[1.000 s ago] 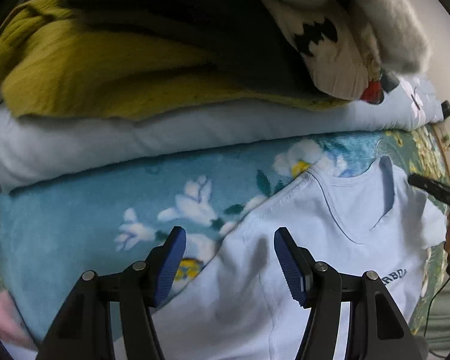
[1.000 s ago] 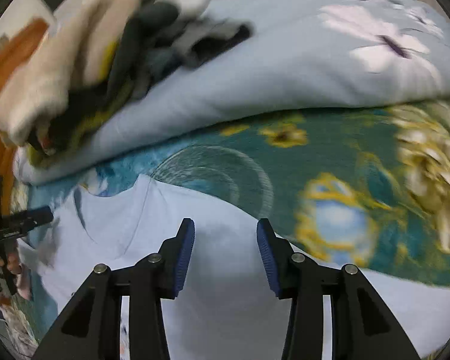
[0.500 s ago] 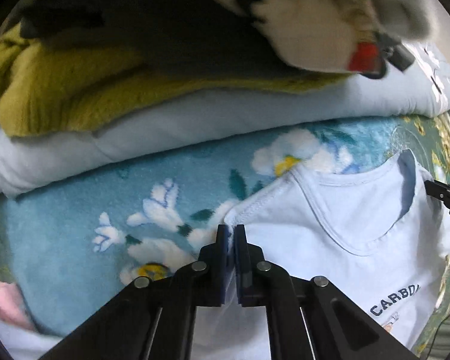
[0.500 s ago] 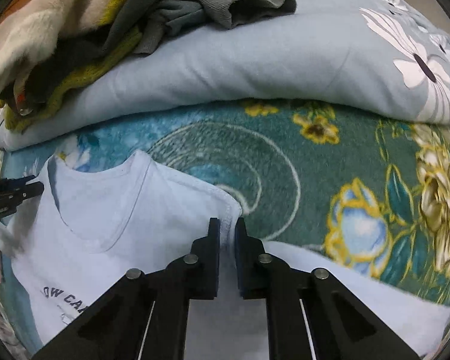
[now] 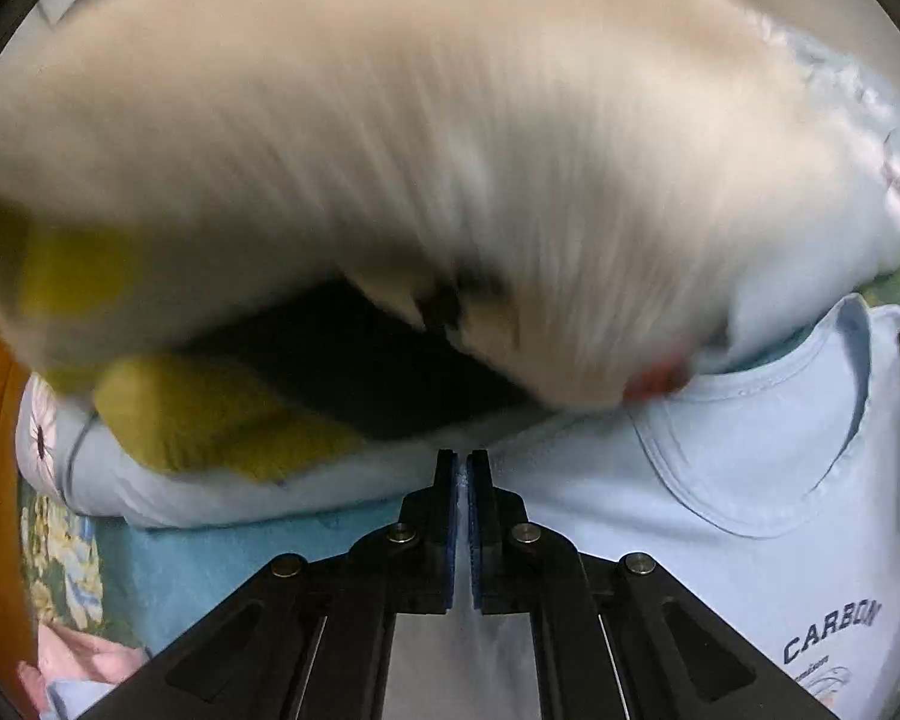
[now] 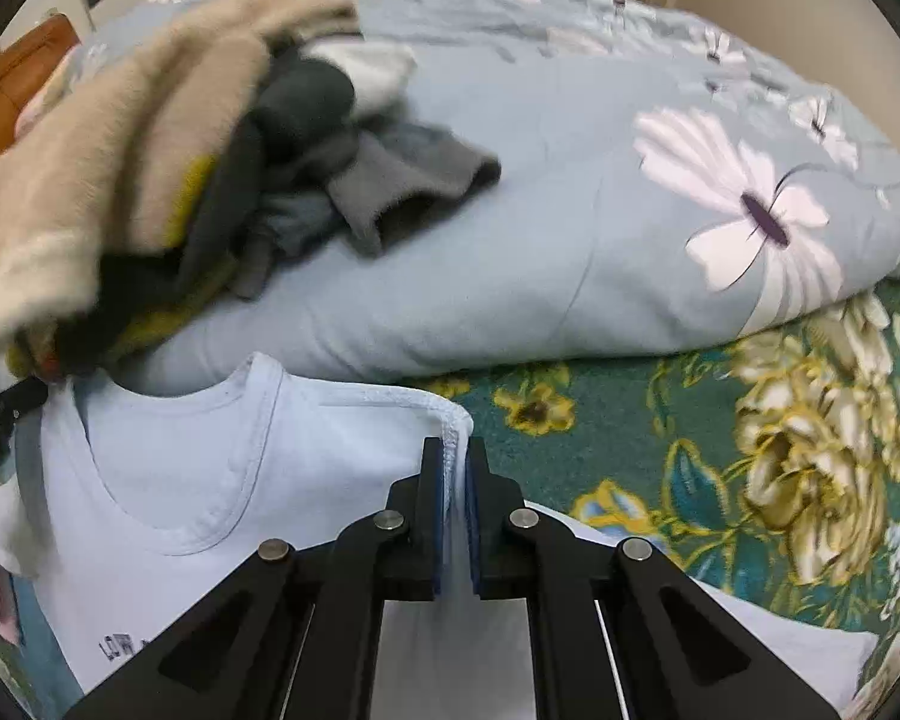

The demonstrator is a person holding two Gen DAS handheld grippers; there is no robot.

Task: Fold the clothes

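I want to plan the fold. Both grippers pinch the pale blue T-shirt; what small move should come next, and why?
Probably lift both shoulders together. The left gripper and right gripper are shut on the pale blue T-shirt, which lies close against the blue floral quilt.

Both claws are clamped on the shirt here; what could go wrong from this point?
1. The right claw pinches only the hemmed edge of the pale blue printed T-shirt; it may slip out.
2. The loose heap of beige, grey and mustard clothes sits right behind; the shirt could snag it.
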